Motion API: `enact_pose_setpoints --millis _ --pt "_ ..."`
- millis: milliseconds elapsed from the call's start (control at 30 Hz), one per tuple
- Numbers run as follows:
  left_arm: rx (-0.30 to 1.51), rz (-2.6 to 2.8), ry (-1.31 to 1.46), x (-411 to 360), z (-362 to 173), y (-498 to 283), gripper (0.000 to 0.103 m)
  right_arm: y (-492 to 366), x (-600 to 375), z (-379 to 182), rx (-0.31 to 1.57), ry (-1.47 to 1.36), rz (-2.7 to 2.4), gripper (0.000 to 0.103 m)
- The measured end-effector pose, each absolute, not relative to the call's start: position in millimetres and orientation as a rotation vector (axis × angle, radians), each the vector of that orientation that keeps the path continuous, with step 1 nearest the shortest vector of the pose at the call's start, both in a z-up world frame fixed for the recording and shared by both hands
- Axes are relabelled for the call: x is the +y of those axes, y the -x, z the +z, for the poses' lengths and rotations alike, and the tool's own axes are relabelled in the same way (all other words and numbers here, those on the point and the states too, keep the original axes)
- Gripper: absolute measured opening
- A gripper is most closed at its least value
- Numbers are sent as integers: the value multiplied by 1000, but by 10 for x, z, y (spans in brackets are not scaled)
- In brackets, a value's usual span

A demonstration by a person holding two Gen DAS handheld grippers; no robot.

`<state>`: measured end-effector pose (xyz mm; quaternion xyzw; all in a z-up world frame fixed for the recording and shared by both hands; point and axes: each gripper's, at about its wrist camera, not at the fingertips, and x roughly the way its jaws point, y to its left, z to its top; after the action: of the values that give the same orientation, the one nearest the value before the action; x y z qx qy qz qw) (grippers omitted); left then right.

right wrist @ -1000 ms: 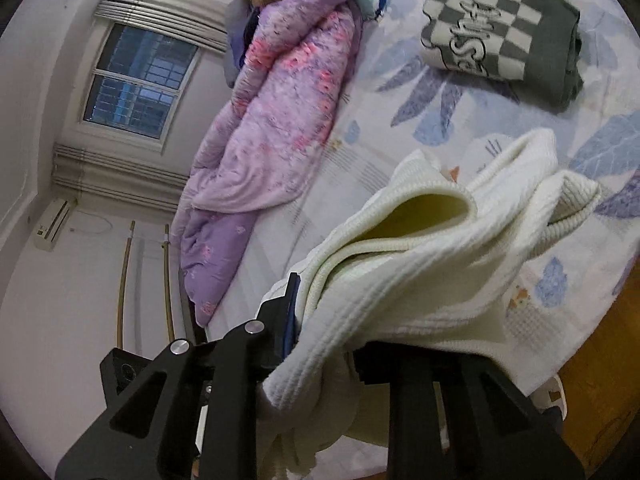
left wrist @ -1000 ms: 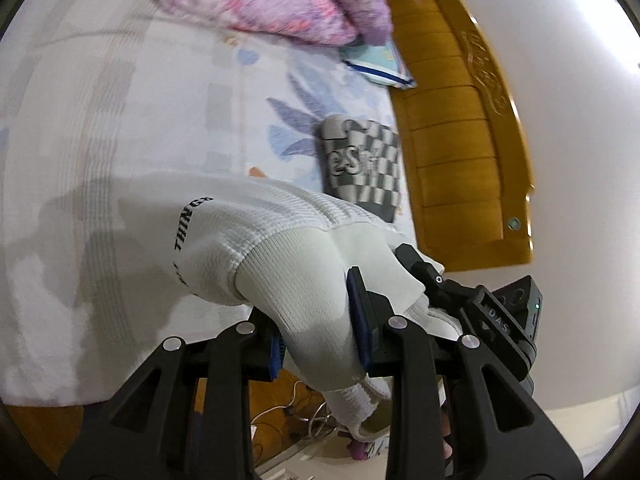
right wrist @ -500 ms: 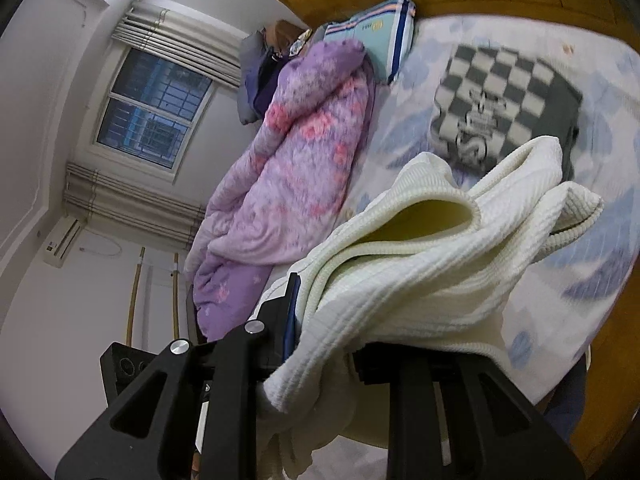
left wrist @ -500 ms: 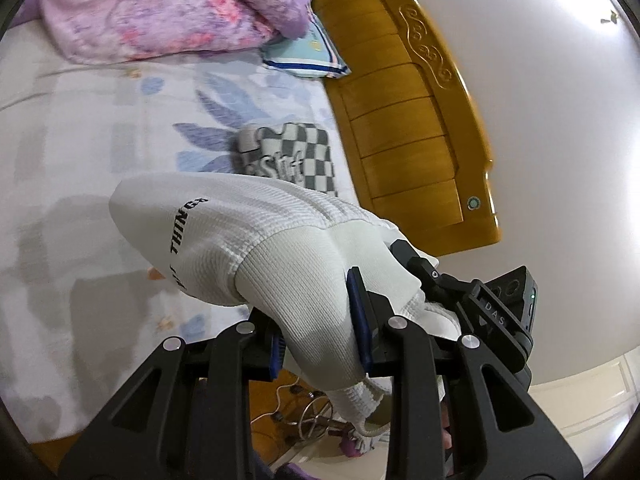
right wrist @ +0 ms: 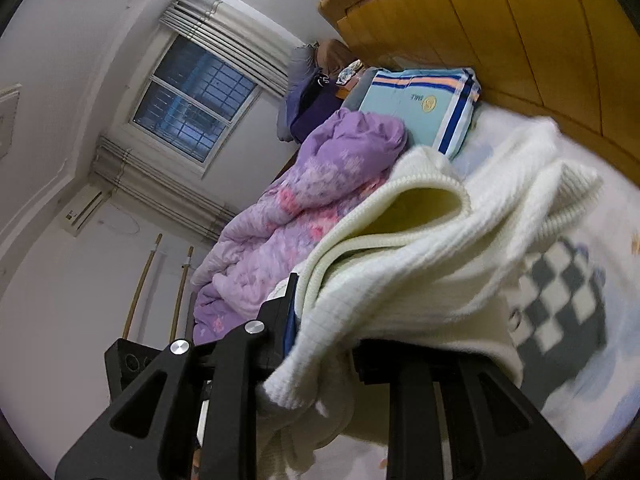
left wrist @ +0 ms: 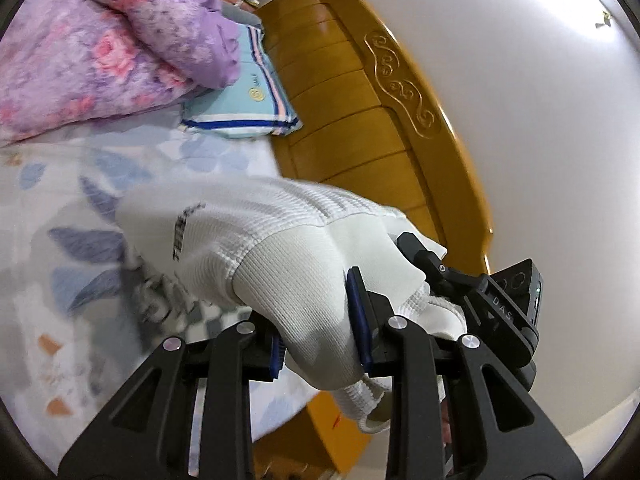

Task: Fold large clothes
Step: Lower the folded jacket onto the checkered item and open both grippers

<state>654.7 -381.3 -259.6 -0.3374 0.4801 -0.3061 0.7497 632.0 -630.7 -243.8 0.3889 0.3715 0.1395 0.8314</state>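
Two tongs, left tongs (left wrist: 320, 320) and right tongs (right wrist: 324, 324), each clamp the white knit sweater (left wrist: 280, 240) above the bed's (left wrist: 60, 184) headboard edge.

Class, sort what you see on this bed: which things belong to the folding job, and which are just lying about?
Part of the job:
white sweater
left claw
right claw
checkered garment

Lying about:
purple quilt
blue pillow
wooden headboard
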Motion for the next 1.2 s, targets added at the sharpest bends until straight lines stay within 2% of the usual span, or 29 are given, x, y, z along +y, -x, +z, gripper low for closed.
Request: enact_pose_setpoints --millis 67,133,333,367,467,633,733,800,833,867,1033,1100,1200 --pt "1051 -647 728 -4088 -2886 -6681 26 -6418 -6472 -2622 807 -791 297 21" --pt "1080 -616 699 -4271 -3247 -6710 26 -6473 -6690 -3059 859 -825 300 21" --pt "1412 -437 614 -4631 -4856 -6424 26 -6220 -7002 -4833 1215 -923 118 21" --pt "1445 -409 597 -4651 -5030 -6343 26 -6115 -7022 -5074 1260 -948 96 20" --pt "1486 -380 561 -4675 -5274 -6170 26 -5926 -7046 -5333 1291 -957 83 20" --pt "1508 -344 508 -4727 -5418 -6147 28 -5822 -7017 -5453 1337 -944 88 20" --pt "1545 -272 507 -4722 -5530 -6183 45 -5856 -7002 -5505 1407 -907 38 29" --pt "1563 -223 463 -4703 -5573 -6199 72 -5872 -6998 -5499 1426 -864 14 39" --pt "1572 -212 445 -4686 -5591 -6209 76 -5874 -7005 -5493 1432 -844 -4 42" --pt "1577 -205 433 -4670 -5600 -6216 78 -5880 -7011 -5460 1439 -811 -31 48" --pt "1565 -170 410 -4518 -5484 -6164 82 -5905 -6956 -5274 1475 -665 -55 49" --pt "1541 -156 394 -4452 -5384 -6185 86 -5939 -6859 -5108 1485 -533 -50 49" --pt "1500 -142 401 -4266 -5177 -6125 91 -6024 -6637 -4760 1463 -349 -28 55"
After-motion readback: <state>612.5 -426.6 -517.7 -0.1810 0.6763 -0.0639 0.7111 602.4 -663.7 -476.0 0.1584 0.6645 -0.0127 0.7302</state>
